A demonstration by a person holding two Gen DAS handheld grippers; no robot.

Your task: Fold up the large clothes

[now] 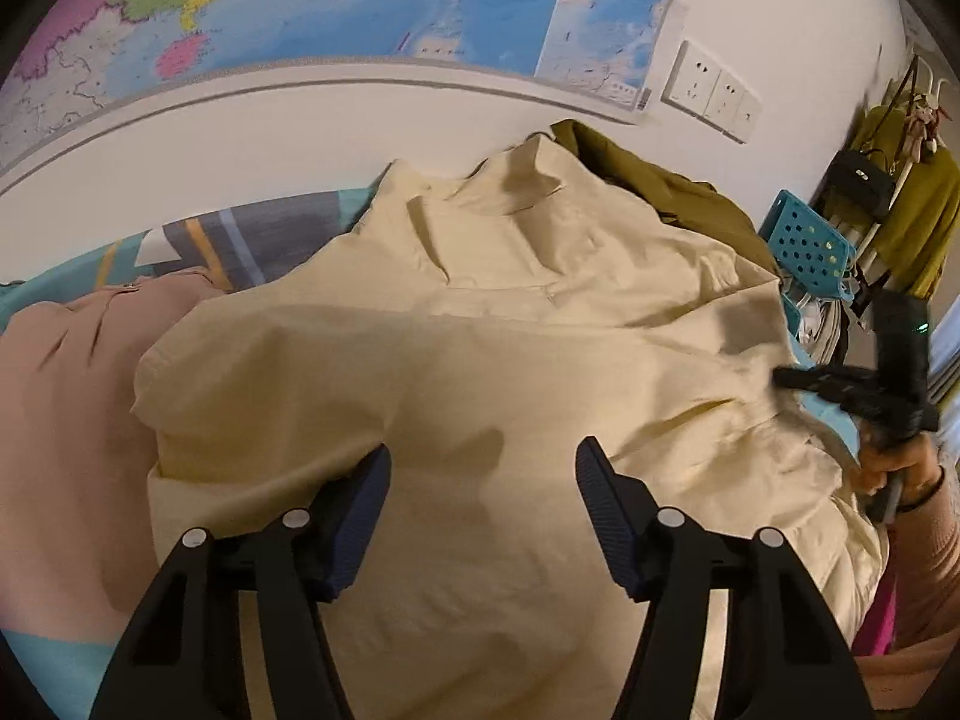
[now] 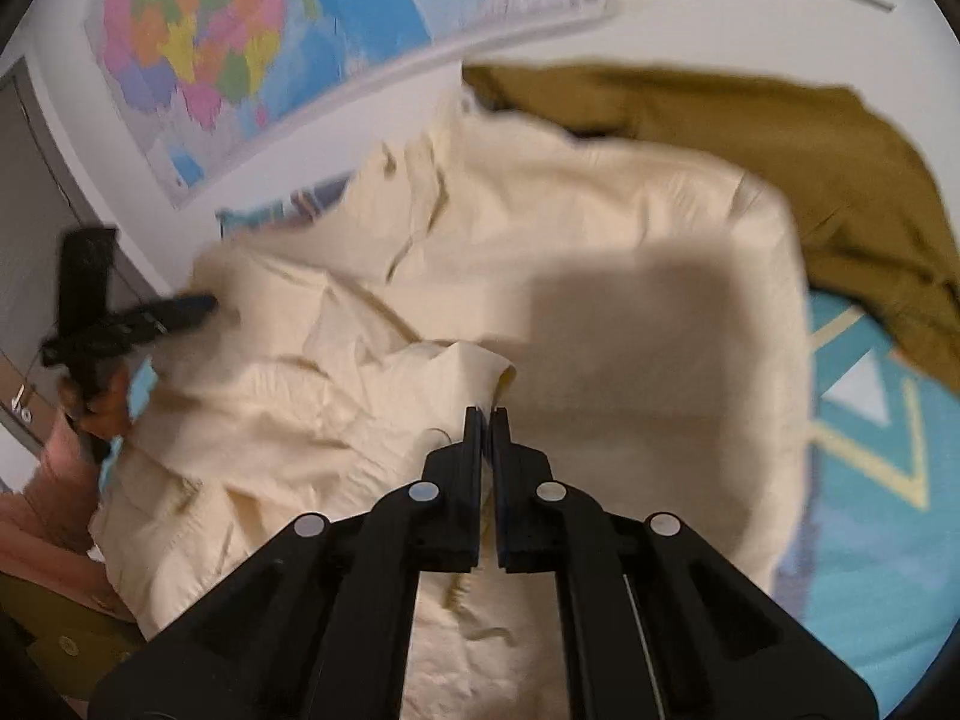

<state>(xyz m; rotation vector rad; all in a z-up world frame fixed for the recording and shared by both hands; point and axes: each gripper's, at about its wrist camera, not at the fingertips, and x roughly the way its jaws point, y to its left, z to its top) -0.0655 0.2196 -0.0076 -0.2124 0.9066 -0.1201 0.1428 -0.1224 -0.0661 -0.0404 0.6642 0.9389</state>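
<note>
A large cream shirt [image 1: 480,348] lies spread and rumpled on the bed. My left gripper [image 1: 483,468] is open just above its near part, with nothing between the fingers. My right gripper [image 2: 487,420] is shut on a raised fold of the cream shirt [image 2: 600,240] and holds it lifted. In the left wrist view the right gripper [image 1: 792,378] pinches the shirt's right edge. In the right wrist view the left gripper [image 2: 198,306] is at the far left over the shirt's edge.
An olive garment [image 1: 672,186] lies behind the shirt by the wall, also in the right wrist view [image 2: 780,138]. A pink garment [image 1: 72,396] lies to the left. A blue perforated basket [image 1: 810,240] and a clothes rack [image 1: 900,180] stand at the right. The bed sheet [image 2: 870,450] is teal patterned.
</note>
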